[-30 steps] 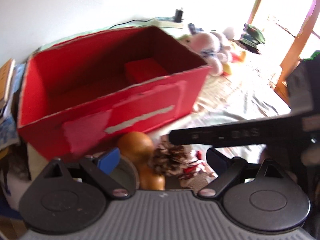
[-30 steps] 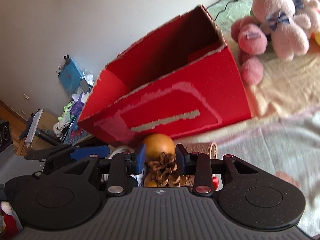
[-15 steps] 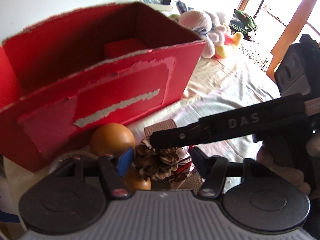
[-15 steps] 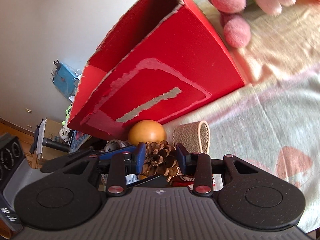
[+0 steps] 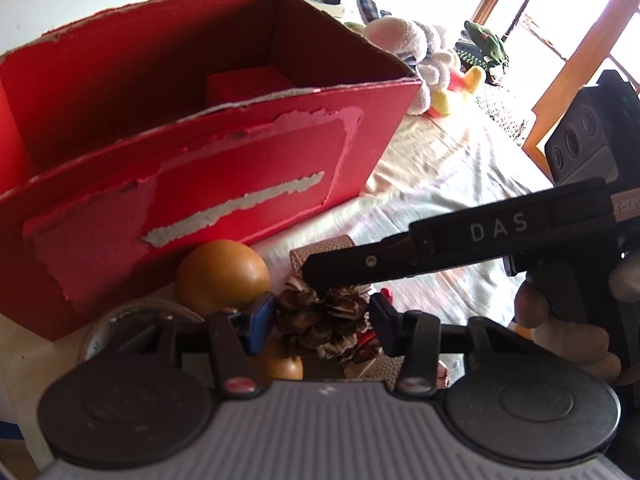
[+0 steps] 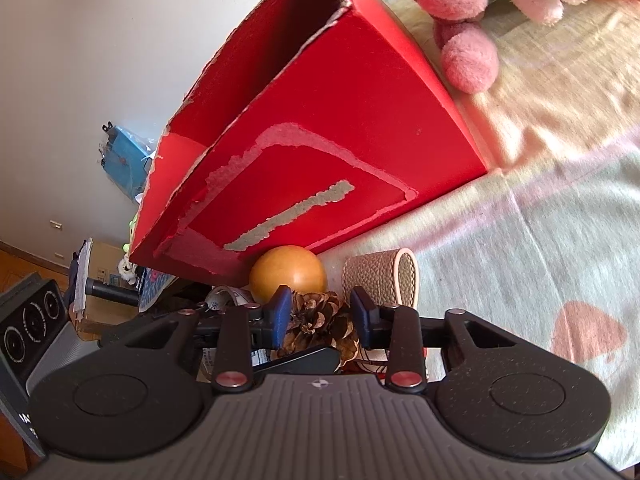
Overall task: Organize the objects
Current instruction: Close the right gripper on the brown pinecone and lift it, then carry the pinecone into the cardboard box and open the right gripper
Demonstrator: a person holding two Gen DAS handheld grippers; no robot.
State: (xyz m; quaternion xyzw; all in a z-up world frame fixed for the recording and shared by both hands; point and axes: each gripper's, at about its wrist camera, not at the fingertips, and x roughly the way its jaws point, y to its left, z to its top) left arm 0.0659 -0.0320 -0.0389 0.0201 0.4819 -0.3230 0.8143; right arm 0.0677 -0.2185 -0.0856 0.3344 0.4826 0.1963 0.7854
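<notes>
A brown pine cone (image 5: 324,320) lies on the bedsheet in front of a big red cardboard box (image 5: 224,184). My left gripper (image 5: 322,320) has its jaws apart on either side of the cone. My right gripper (image 6: 322,314) also straddles the pine cone (image 6: 320,320), its pads close to the cone's sides; I cannot tell if they touch. The right gripper's finger (image 5: 460,240) crosses the left wrist view above the cone. An orange ball (image 5: 222,276) (image 6: 288,274) sits just behind the cone against the box.
A tan leather roll (image 6: 380,278) lies right of the ball. A round clock-like object (image 5: 132,320) sits at the left. Plush toys (image 6: 480,20) (image 5: 424,64) lie beyond the box. A smaller red box (image 5: 244,86) is inside the big one.
Both grippers have moved in lower and closer over the pine cone. The left gripper's jaws have narrowed around it. The right gripper's jaws have opened slightly wider.
</notes>
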